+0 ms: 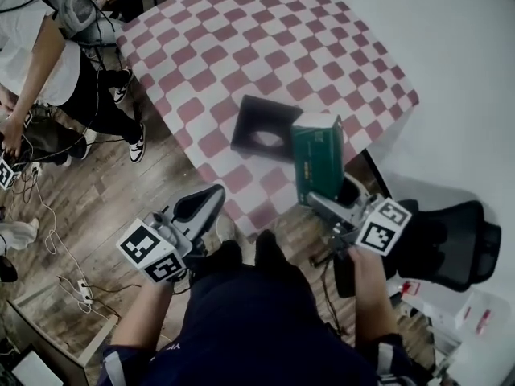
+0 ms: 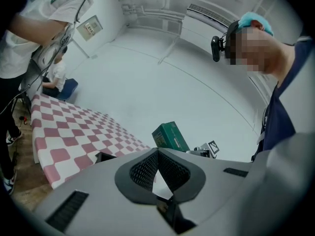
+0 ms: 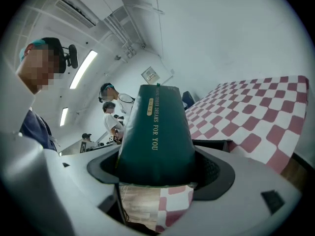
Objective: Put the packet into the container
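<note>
A green packet (image 1: 315,153) stands upright in my right gripper (image 1: 320,202), which is shut on its lower end. It hangs over the near edge of the checkered table (image 1: 241,39), just right of the black container (image 1: 261,127), whose opening faces up. In the right gripper view the packet (image 3: 156,136) fills the space between the jaws, and the container (image 3: 212,144) lies just behind it. My left gripper (image 1: 206,201) is below the table's near corner, over the floor, jaws shut with nothing in them. The left gripper view also shows the packet (image 2: 170,136).
Red-and-white checkered cloth covers the table. People stand at the upper left among cables (image 1: 48,215) on the wooden floor. A black office chair (image 1: 451,236) sits at the right, beside a white wall (image 1: 451,47).
</note>
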A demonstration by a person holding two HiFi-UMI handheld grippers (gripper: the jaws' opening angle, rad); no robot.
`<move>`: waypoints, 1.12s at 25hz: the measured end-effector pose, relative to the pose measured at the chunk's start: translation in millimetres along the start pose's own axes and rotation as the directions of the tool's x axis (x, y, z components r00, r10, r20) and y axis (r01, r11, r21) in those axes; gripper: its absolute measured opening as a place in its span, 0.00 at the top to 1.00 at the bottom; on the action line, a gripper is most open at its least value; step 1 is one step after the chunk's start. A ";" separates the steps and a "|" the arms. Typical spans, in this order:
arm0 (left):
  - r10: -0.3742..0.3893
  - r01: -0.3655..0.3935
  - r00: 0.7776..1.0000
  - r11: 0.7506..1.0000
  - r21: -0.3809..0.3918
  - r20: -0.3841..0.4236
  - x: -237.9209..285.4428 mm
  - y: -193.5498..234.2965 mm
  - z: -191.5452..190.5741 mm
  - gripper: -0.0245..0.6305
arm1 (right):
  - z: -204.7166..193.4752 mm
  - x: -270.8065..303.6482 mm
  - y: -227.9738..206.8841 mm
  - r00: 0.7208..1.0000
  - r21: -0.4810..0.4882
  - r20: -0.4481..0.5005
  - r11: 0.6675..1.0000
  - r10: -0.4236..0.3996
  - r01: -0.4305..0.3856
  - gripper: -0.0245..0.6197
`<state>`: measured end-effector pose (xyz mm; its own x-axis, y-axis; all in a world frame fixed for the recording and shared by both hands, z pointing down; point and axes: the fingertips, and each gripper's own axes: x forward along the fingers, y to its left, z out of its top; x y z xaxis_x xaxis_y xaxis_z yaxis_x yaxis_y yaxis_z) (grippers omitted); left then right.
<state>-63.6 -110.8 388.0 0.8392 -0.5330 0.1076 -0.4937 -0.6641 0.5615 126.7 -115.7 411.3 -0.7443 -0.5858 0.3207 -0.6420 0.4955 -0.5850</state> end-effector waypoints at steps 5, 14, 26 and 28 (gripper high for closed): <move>0.071 -0.071 0.997 0.997 -0.019 0.019 17.6 -2.3 -2.2 0.93 | 16.3 17.1 -27.9 0.994 -0.152 -0.109 0.988 0.002 -0.019 0.32; 0.172 -0.169 0.983 0.984 -0.051 0.057 40.2 2.6 -0.4 0.93 | 28.3 61.2 -78.3 0.955 -0.414 -0.291 0.908 -0.061 -0.068 0.32; 0.246 -0.240 0.967 0.967 -0.087 0.069 32.4 24.9 -6.7 0.93 | -24.3 127.9 -116.1 0.798 -0.654 -0.549 0.722 -0.249 -0.225 0.32; 0.254 -0.247 0.965 0.964 -0.093 0.069 27.5 27.8 -9.3 0.93 | -36.0 134.3 -122.5 0.767 -0.664 -0.578 0.707 -0.280 -0.242 0.32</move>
<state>-52.1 -139.0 414.2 0.6686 -0.7190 0.1897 -0.6623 -0.4598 0.5916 98.7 -232.0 552.9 -0.4973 -0.2174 0.8399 -0.3955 0.9185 0.0036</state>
